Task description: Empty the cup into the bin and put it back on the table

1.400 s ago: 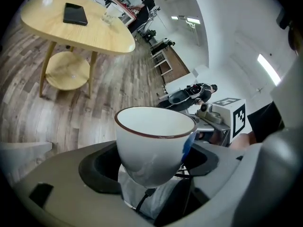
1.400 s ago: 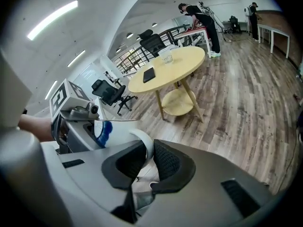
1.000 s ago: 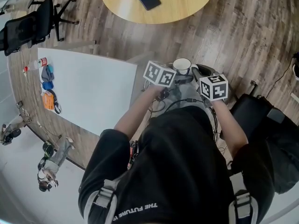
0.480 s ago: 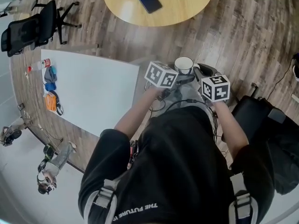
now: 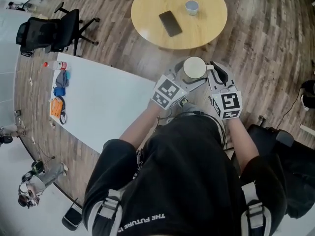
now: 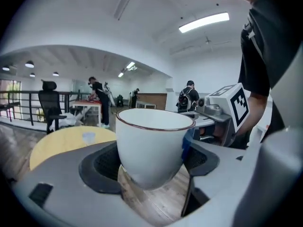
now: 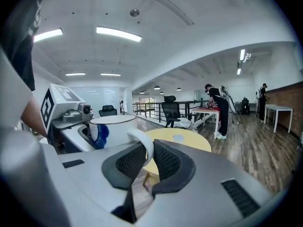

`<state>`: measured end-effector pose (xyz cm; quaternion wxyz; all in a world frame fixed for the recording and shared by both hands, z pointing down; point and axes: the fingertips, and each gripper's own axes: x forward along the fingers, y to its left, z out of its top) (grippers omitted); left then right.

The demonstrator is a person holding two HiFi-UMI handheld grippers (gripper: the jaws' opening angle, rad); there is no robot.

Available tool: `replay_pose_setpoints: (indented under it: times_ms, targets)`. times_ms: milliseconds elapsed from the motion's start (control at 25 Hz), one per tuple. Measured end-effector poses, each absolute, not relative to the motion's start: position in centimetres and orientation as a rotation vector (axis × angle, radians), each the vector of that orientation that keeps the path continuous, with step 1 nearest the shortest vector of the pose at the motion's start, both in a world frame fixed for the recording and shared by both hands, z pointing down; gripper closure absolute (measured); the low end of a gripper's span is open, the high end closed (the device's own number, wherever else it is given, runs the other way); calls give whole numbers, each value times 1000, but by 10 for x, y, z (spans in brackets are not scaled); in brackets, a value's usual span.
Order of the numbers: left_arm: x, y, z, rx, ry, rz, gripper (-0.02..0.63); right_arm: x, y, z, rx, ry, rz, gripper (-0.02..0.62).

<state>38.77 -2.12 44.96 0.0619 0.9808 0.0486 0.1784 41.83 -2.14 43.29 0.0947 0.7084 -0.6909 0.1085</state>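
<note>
Head view: a white ceramic cup point(image 5: 194, 68) is held over the plank floor point(image 5: 256, 43), short of the near edge of the round wooden table point(image 5: 147, 6).

Left gripper view: the left gripper point(image 6: 151, 168) has its jaws clamped on the cup's body.

Right gripper view: the right gripper point(image 7: 144, 161) has its jaws narrowly pinching the cup's handle point(image 7: 143, 144).

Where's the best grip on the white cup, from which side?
Wall from the left, handle from the right. The cup is upright, handle pointing right; left gripper spans the tapered wall below the rim, right gripper pinches the handle loop.
</note>
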Motion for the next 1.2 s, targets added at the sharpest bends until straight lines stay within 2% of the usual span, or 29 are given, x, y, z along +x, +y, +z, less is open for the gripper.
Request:
replay_pose_setpoints:
  times_ms: [160,400,720,840,1000,1200]
  targets:
    - [361,-47,427,3017,-12,476,206,391,-49,410,2017,-2146,228,537]
    - [246,-103,405,2956,-554,443,206,273,-115,387,1614,-2482,129,537]
    - [-21,-116,391,2666,-1375,408,206,-4,-139,373,861,-2864,-2,537]
    - [-92,-98,390,2550,-1559,398,206,-79,-124,374,656,-2915,-27,537]
    - [-135,-90,406,2499,-1604,403,206,-123,-117,391,592,-2859,-17,537]
    - [-155,-98,456,2455,-1532,449,206,-145,-124,438,581,-2737,40,537]
